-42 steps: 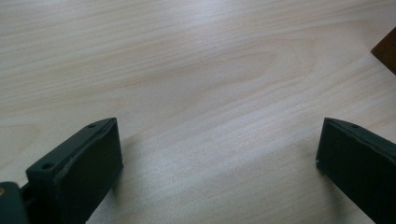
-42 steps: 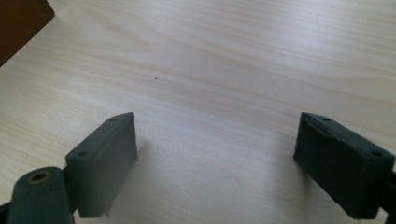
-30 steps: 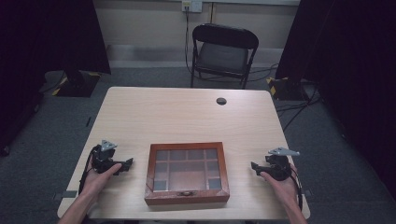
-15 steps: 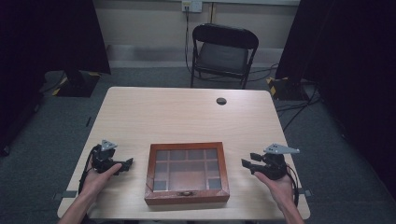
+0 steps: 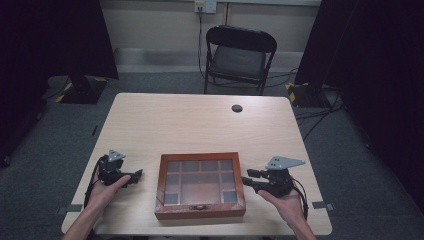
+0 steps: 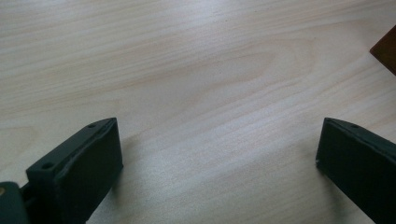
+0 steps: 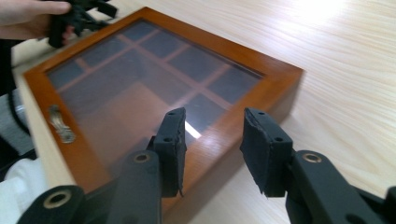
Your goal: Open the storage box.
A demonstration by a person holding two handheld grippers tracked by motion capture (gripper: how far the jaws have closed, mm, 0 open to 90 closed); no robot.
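On a pale wooden tabletop (image 5: 200, 120) we see a shallow wooden box (image 5: 200, 186) with a glass lid divided into square panes, lying flat near the front edge, its small metal clasp (image 7: 59, 123) facing the person. Our right claw (image 5: 248, 179) hovers just beside the box's right side, pointing left at it — in the right gripper view (image 7: 212, 140) its jaws, which have just been closing, stand narrowed but still apart over the box's wooden frame, with nothing pressed between the pads. Whether they touch the wood we cannot tell. Our left claw (image 5: 134, 176) rests on the tabletop to the left of the box, a little apart from it and pointing toward it; in the left gripper view its jaws gape wide over bare wood grain, with only a corner of the box (image 6: 386, 49) at the right edge. A small dark disc (image 5: 237, 108) sits far off near the tabletop's back edge, and a black folding chair (image 5: 239, 57) stands beyond it.
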